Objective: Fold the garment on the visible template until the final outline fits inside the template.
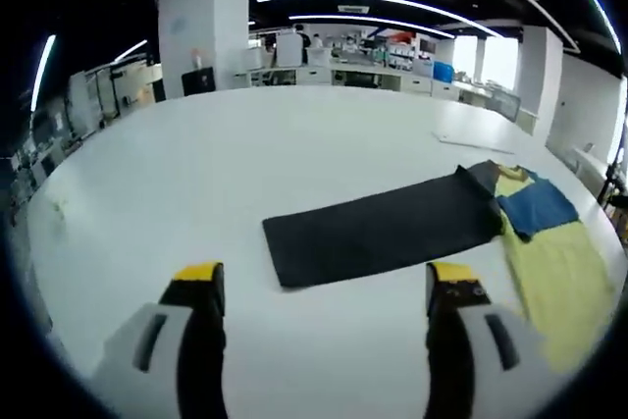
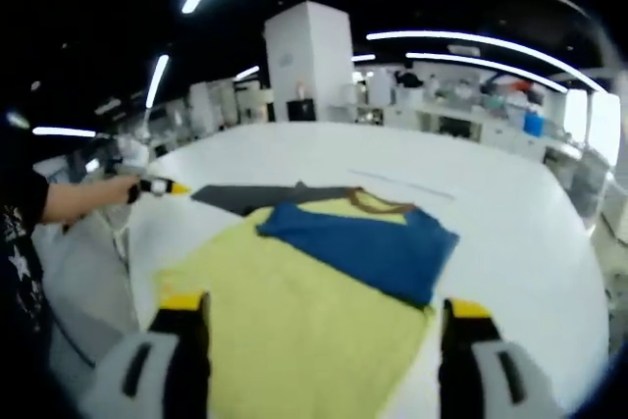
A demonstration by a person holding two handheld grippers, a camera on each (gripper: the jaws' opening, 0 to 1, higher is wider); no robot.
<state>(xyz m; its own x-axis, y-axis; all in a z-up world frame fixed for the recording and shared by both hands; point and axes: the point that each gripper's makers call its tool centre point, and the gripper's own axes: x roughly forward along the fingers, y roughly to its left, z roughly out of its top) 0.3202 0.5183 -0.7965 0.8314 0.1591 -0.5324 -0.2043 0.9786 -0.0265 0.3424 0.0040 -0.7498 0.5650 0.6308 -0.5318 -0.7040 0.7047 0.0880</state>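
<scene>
- White surface: wide and bare around the work, so a dragged garment is expected to slide freely and drift off target.
- Yellow-and-blue garment: seen lying flat just ahead of the right gripper, one blue part folded over the yellow body. In the left gripper view it sits at the right, its collar end overlapping one end of the template. Most of it is judged still off the template.
- Dark template: a flat rectangular mat, mostly uncovered. Risk: it may be shifted or rucked if cloth is pulled across it, and the final outline would then overhang.
- Left gripper: jaws spread, nothing held, hovering above bare surface near the template.
- Right gripper: jaws spread, nothing held, poised above the yellow cloth. Risk: two layers could be pinched at once, or only a thin edge caught and dropped mid-fold.
</scene>
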